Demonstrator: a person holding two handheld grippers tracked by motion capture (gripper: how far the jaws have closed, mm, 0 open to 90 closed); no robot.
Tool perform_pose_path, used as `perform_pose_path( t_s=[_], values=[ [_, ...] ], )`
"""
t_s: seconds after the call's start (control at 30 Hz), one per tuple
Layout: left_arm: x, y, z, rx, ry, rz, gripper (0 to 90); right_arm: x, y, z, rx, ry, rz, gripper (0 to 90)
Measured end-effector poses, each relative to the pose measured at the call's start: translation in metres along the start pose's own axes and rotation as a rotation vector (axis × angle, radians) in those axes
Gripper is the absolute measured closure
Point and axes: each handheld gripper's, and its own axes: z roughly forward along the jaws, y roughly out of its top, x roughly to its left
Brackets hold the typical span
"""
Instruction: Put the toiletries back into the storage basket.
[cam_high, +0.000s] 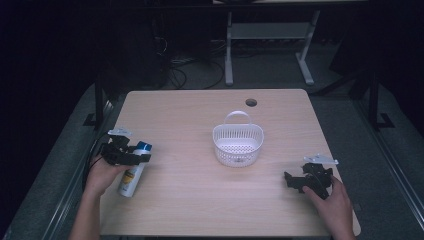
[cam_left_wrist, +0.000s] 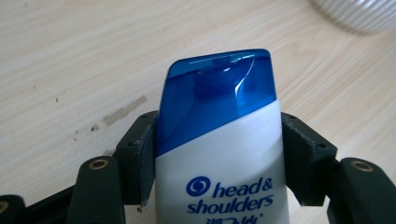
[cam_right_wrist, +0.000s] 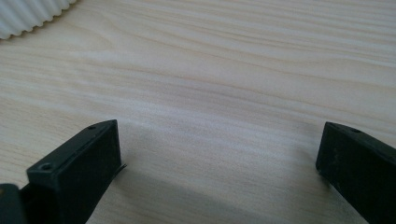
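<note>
A white shampoo bottle (cam_high: 131, 177) with a blue cap (cam_left_wrist: 219, 84) lies on the wooden table (cam_high: 190, 200) near its left edge, cap end pointing away from the person. My left gripper (cam_high: 141, 155) is shut on the bottle just below the cap; in the left gripper view (cam_left_wrist: 219, 144) both black pads (cam_left_wrist: 140, 158) press against the bottle's sides. At the right, my right gripper (cam_high: 293, 181) is held low over bare wood, open, with nothing between its jaws (cam_right_wrist: 219, 154). A white slotted basket (cam_high: 237, 142) with a handle stands in the middle of the table.
The basket's ribbed wall shows at the top right of the left gripper view (cam_left_wrist: 359, 11) and at the top left of the right gripper view (cam_right_wrist: 28, 16). A round cable hole (cam_high: 251, 102) sits near the table's far edge. Desk legs and cables lie beyond.
</note>
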Motion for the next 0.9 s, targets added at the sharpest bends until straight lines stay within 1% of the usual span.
perform_pose_path(
  t_s=[0.1,0.13,0.27,0.3,0.37,0.4,0.43,0.47,0.53,0.57,0.63,0.67,0.7,0.77,0.8,0.87,0.9],
  values=[
    [0.001,0.000,-0.006,-0.033,-0.016,-0.009,36.5,0.000,0.000,0.000,0.000,0.000,0.000,0.0],
    [0.001,0.000,-0.006,-0.033,-0.016,-0.009,36.5,0.000,0.000,0.000,0.000,0.000,0.000,0.0],
    [0.002,0.000,-0.012,-0.083,-0.044,-0.009,36.5,0.000,0.000,0.000,0.000,0.000,0.001,0.0],
    [0.003,0.000,-0.015,-0.114,-0.055,-0.006,36.5,0.000,0.000,0.000,0.000,0.000,0.000,0.0],
    [0.002,0.001,-0.018,-0.145,-0.064,0.010,36.5,0.000,0.000,0.000,0.000,0.000,0.000,0.0],
    [0.002,0.001,-0.018,-0.145,-0.064,0.010,36.5,0.000,0.000,0.000,0.000,0.000,0.001,0.0],
    [0.002,0.001,-0.022,-0.182,-0.071,0.028,36.5,0.000,0.000,0.000,0.000,0.000,0.000,0.0],
    [0.002,0.001,-0.022,-0.182,-0.071,0.028,36.6,0.000,0.000,0.000,0.000,0.000,0.000,0.0],
    [0.001,0.001,-0.025,-0.216,-0.078,0.043,36.6,0.000,0.000,0.000,0.000,0.000,0.000,0.0],
    [0.000,0.001,-0.027,-0.251,-0.079,0.069,36.6,0.000,0.000,0.000,0.000,0.000,0.000,0.0],
    [-0.002,0.001,-0.028,-0.283,-0.083,0.090,36.6,0.000,0.000,0.000,0.000,0.000,0.000,0.0],
    [-0.002,0.001,-0.028,-0.283,-0.083,0.090,36.6,0.000,0.000,0.000,0.000,0.000,0.001,0.0],
    [-0.002,0.000,-0.028,-0.318,-0.092,0.103,36.7,0.000,0.000,0.000,0.000,0.000,0.000,0.0],
    [-0.003,0.000,-0.028,-0.349,-0.110,0.111,36.7,0.000,0.000,0.000,0.000,0.000,0.000,0.0],
    [-0.003,0.000,-0.028,-0.349,-0.110,0.111,36.6,0.000,0.000,0.000,0.000,0.000,0.000,0.0],
    [-0.004,0.000,-0.026,-0.368,-0.128,0.124,36.7,0.000,0.000,0.000,0.000,0.000,0.001,0.0],
    [-0.005,0.000,-0.026,-0.370,-0.131,0.127,36.6,0.000,0.000,0.000,0.000,0.000,0.000,0.0]
  ],
)
